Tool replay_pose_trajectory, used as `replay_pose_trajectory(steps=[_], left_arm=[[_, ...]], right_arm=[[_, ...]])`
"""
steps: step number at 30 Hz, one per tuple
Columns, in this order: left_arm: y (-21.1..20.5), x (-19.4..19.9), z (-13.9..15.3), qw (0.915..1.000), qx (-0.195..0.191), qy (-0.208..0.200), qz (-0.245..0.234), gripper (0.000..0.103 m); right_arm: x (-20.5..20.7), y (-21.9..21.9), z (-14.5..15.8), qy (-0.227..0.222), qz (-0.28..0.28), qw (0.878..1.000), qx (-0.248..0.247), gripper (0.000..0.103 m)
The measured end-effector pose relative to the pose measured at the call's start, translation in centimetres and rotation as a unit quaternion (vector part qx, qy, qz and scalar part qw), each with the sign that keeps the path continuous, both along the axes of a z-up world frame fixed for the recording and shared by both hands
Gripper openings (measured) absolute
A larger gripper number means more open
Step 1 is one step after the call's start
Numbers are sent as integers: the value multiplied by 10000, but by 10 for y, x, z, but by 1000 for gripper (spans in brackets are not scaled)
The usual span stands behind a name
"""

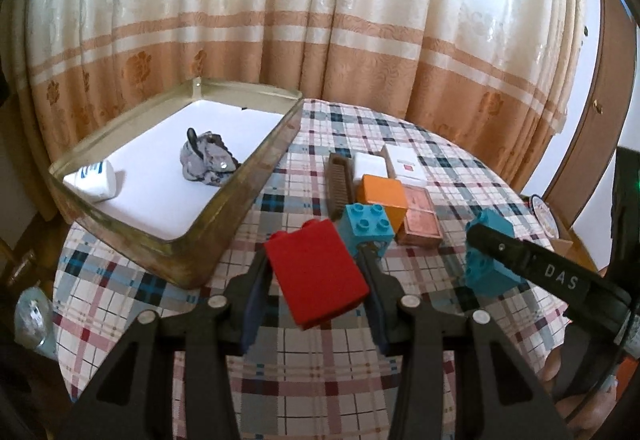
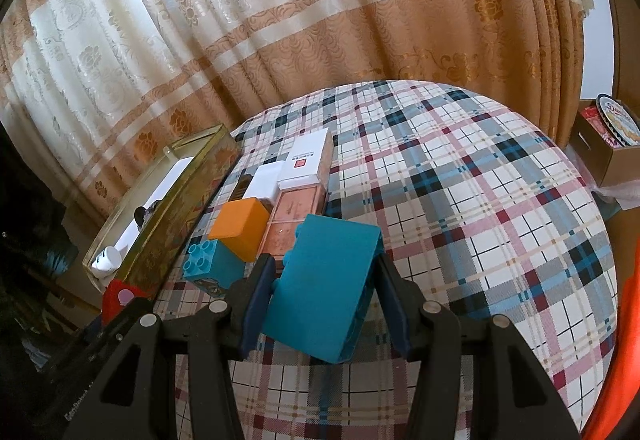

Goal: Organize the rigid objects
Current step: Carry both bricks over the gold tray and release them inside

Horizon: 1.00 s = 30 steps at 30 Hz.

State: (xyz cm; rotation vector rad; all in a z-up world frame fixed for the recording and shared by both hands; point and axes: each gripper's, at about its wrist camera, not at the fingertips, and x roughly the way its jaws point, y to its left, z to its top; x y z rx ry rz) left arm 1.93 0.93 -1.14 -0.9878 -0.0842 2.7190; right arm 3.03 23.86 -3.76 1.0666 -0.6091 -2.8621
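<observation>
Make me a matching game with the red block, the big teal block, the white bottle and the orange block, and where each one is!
Things:
1. red block
2. big teal block
3. white bottle
4. orange block

Places:
A. lying in the tray
B. on the checked tablecloth, with a small teal block in front of it
C. held in the left gripper
D. held in the right gripper

Pairs: 1-C, 2-D, 3-A, 4-B
</observation>
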Motion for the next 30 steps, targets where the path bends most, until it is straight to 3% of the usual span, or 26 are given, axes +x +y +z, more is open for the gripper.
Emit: replay_pose_trajectory(steps=[16,23,30], left_arm=[[-1,4,9,9994,-280,189,106,43],[-9,-1,15,9989,-325,258,222,44],[-35,-8,30,9969,-375,473,511,43]], right_arm=[[3,-4,5,157,-45,9999,-13,54],[-2,-40,15,218,387,9989,130,54],[-13,-79,44,532,738,9952,348,54]])
